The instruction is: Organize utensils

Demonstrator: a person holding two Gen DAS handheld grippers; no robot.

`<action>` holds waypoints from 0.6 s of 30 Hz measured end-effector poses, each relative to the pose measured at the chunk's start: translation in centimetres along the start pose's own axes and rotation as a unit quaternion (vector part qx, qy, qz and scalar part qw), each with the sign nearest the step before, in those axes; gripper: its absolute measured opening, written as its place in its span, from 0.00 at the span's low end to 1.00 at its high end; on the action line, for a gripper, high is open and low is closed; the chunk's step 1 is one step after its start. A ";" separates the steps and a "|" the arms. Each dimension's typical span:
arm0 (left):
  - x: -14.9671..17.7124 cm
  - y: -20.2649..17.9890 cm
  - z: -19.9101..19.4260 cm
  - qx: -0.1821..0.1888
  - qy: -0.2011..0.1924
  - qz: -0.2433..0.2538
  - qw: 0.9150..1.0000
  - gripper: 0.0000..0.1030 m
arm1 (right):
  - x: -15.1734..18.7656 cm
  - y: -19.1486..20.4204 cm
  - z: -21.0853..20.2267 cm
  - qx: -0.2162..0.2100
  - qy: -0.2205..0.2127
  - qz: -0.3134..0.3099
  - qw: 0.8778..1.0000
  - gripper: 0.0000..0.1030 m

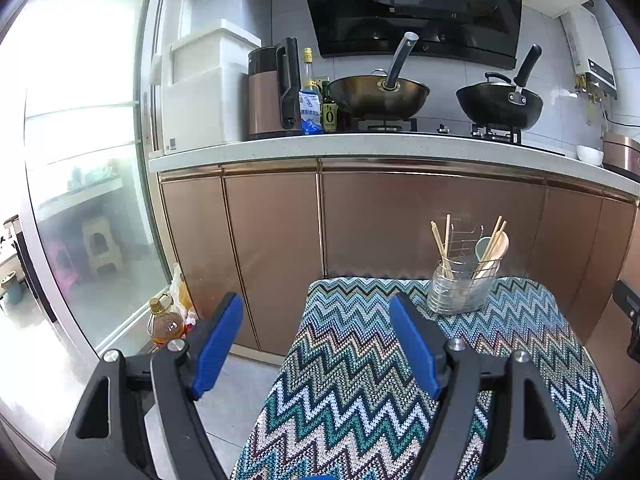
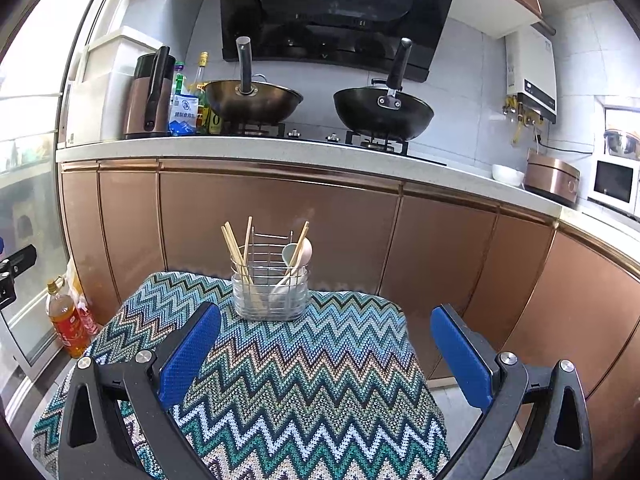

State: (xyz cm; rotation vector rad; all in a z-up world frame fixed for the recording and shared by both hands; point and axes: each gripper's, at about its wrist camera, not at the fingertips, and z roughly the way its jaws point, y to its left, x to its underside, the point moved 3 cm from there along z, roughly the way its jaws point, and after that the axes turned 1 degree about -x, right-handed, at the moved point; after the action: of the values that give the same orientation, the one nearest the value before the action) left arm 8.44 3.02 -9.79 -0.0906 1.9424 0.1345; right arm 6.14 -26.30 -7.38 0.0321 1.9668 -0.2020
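Observation:
A wire-and-clear-plastic utensil holder (image 2: 270, 292) stands at the far edge of a small table covered by a zigzag cloth (image 2: 304, 384). It holds wooden chopsticks (image 2: 236, 248) on the left and two spoons (image 2: 294, 254) with more chopsticks on the right. It also shows in the left wrist view (image 1: 460, 288). My right gripper (image 2: 326, 320) is open and empty, short of the holder. My left gripper (image 1: 316, 308) is open and empty, over the table's left edge.
Copper cabinet doors (image 2: 280, 216) stand right behind the table. The counter above carries two woks (image 2: 380, 114), a kettle (image 2: 150, 96) and bottles. An oil bottle (image 2: 66, 320) stands on the floor at the left. A glass door (image 1: 80, 160) is at the far left.

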 end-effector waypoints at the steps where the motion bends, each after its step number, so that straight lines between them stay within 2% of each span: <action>1: 0.0 0.0 0.0 0.000 0.000 0.000 1.000 0.72 | 0.0 0.1 0.1 0.001 0.001 0.001 1.000 1.00; 18: 0.6 0.9 -0.8 0.000 -0.005 -0.009 1.000 0.72 | 0.7 0.4 0.2 0.008 0.006 -0.005 1.000 1.00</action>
State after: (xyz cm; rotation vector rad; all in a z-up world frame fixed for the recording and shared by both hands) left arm 7.35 3.78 -9.96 -0.1078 1.9317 0.1218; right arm 6.10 -25.99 -8.20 0.0340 1.9771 -0.2233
